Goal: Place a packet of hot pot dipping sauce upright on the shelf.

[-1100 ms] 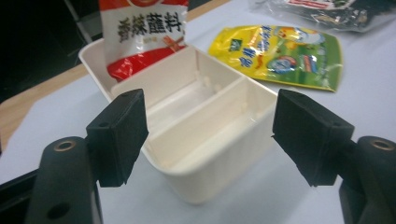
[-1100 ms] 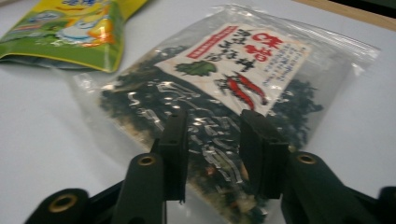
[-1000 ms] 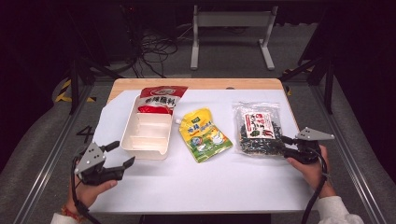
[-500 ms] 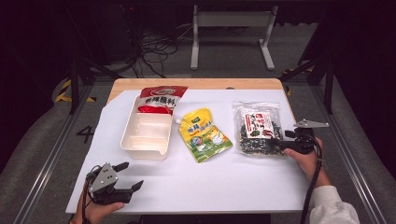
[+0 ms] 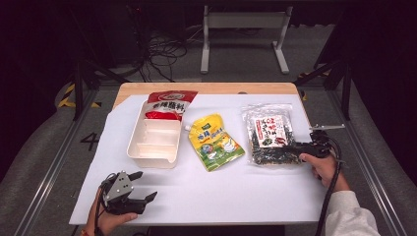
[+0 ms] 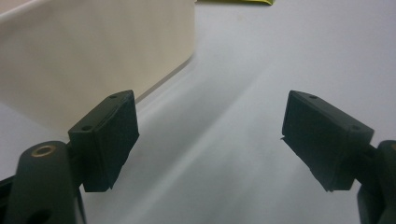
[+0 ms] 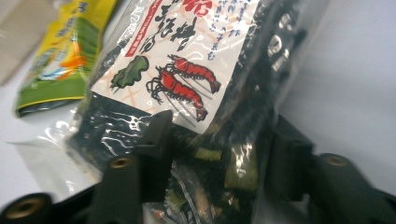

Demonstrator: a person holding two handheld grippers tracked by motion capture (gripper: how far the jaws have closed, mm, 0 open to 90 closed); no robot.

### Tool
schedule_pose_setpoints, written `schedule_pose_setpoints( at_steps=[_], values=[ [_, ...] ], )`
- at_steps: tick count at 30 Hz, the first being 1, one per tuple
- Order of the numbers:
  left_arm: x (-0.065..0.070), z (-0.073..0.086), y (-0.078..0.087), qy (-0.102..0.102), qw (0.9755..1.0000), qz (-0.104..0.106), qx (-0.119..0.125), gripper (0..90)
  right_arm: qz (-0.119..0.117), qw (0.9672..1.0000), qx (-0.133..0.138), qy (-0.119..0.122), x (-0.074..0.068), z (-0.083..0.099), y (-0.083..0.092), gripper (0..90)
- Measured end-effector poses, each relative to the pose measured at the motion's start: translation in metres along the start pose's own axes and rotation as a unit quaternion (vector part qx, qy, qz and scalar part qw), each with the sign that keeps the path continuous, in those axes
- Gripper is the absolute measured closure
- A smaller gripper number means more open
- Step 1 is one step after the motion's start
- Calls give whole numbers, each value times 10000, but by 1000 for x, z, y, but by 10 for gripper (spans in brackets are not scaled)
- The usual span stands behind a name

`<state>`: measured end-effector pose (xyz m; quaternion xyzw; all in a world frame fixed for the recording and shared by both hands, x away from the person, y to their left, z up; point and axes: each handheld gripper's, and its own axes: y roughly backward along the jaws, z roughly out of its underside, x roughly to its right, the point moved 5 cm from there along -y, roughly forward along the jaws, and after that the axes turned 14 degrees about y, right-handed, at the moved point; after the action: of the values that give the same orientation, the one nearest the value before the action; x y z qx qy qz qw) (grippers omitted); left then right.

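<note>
We note the left gripper [image 5: 140, 186] has withdrawn to the near-left edge, jaws released and empty. The right gripper [image 5: 294, 147] now clamps the seaweed bag [image 5: 268, 133] at far right, suggesting a lift.

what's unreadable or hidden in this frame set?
- Right tongs, right gripper view: jaws straddle the seaweed bag; whether they pinch it is unclear, the bag covers the pads.
- Red packet, high view: lower part hidden behind the white tray.
- Yellow pouch, high view: print too small to read.
- White tray, left gripper view: cut off by the top and left edges, blurred.
</note>
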<state>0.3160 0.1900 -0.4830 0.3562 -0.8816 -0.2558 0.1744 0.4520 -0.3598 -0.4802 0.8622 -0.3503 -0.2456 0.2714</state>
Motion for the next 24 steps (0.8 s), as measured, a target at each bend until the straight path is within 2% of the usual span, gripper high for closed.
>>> schedule_pose_setpoints(
  at_steps=[3,8,10,15,24],
  values=[
    [3,0,-3,-78,9999,26,-67,194,-73,9999,85,-25,0,2,2,561],
    [4,1,-5,-89,9999,43,-107,194,-36,9996,258,61,0,4,10,681],
    [4,0,-4,-76,9999,81,-79,194,19,9995,295,105,-2,5,12,694],
    [6,-1,-5,-73,9999,110,-82,194,130,9982,423,404,-7,5,18,723],
    [10,-2,-6,-95,9997,223,-77,194,256,9957,611,641,-13,8,23,729]
  ],
)
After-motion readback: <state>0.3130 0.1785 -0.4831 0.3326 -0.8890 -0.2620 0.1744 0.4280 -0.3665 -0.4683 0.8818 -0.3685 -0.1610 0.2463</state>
